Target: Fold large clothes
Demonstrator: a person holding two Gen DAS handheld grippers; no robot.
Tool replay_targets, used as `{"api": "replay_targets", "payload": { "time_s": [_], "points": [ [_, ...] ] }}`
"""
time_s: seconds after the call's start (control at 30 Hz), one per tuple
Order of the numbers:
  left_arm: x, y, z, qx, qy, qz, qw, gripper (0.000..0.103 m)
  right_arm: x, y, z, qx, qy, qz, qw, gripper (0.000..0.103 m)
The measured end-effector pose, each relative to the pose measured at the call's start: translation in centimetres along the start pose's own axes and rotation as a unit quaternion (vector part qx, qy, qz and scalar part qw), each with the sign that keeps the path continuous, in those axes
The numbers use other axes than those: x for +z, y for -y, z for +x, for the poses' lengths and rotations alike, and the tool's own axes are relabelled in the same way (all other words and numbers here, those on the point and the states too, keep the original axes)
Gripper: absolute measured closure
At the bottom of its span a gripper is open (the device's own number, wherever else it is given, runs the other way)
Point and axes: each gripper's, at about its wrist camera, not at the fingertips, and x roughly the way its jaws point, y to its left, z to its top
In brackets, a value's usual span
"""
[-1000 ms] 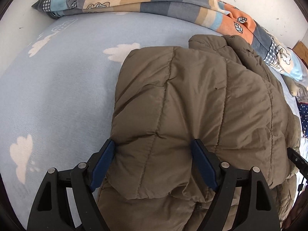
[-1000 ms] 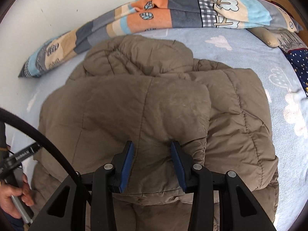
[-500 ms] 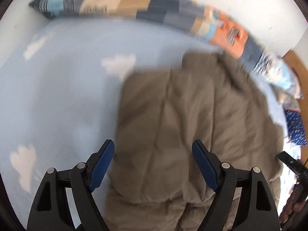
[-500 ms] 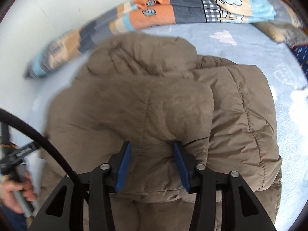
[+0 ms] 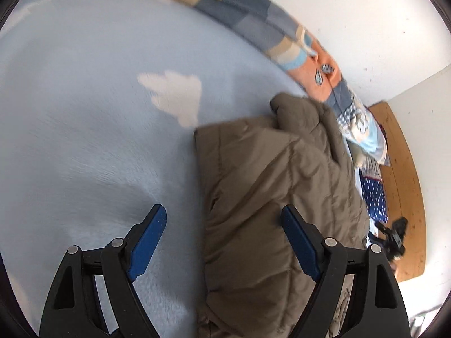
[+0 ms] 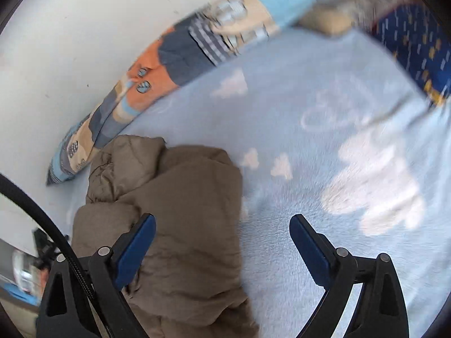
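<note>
Jacket (image 5: pixel 276 197): folded, released. Left gripper (image 5: pixel 222 239) spread; right gripper (image 6: pixel 222 246) just opened, empty. Next, probably: regrip an edge.

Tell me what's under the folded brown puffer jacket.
The puffer jacket lies on a light blue blanket with white cloud shapes. Whatever sits beneath the jacket itself is covered.

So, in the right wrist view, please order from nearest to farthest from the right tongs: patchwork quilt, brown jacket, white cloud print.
1. Brown jacket, partly between the right tongs, left side.
2. White cloud print, ahead, right.
3. Patchwork quilt, far, along the wall.
</note>
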Motion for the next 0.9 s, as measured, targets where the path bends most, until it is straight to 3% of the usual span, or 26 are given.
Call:
{"api": "replay_targets", "payload": {
  "time_s": [0.2, 0.33, 0.37, 0.4, 0.43, 0.47, 0.57, 0.63, 0.77, 0.9],
  "points": [
    [1.0, -0.5, 1.9, -0.045, -0.017, 0.011, 0.9988, 0.017, 0.6, -0.4, 6.1, 0.049, -0.078, -0.039, 0.995, 0.005],
    [1.0, -0.2, 2.8, -0.064, -0.017, 0.033, 0.9973, 0.011, 0.2, -0.7, 8.1, 0.074, -0.083, -0.057, 0.992, 0.002],
    [0.9, 0.2, 3.1, -0.067, -0.013, 0.042, 0.9968, 0.011, 0.3, -0.8, 8.1, 0.090, -0.078, -0.058, 0.991, 0.017],
    [1.1, 0.5, 3.3, -0.071, -0.012, 0.045, 0.9964, 0.018, 0.4, -1.0, 8.3, 0.115, -0.082, -0.058, 0.988, 0.036],
    [1.1, 0.9, 3.3, -0.074, -0.009, 0.052, 0.9958, 0.034, 0.5, -1.2, 8.5, 0.125, -0.089, -0.057, 0.987, 0.051],
    [1.3, 1.5, 3.6, -0.068, -0.010, 0.057, 0.9960, 0.062, 0.5, -1.8, 8.3, 0.120, -0.086, -0.069, 0.987, 0.061],
    [1.6, 3.2, 3.6, -0.032, 0.004, 0.081, 0.9962, 0.075, 0.1, -3.7, 7.4, 0.084, -0.069, -0.117, 0.987, 0.072],
    [1.8, 4.8, 3.0, -0.010, 0.021, 0.104, 0.9943, 0.079, 0.4, -5.2, 6.1, 0.058, -0.038, -0.148, 0.987, 0.076],
    [2.9, 6.4, 1.1, -0.010, 0.068, 0.106, 0.9920, 0.081, 2.0, -7.2, 3.5, 0.049, 0.015, -0.161, 0.986, 0.079],
    [5.0, 8.5, 0.5, -0.001, 0.086, 0.132, 0.9875, 0.082, 4.1, -9.1, 1.9, 0.036, 0.052, -0.180, 0.982, 0.080]
  ]
}}
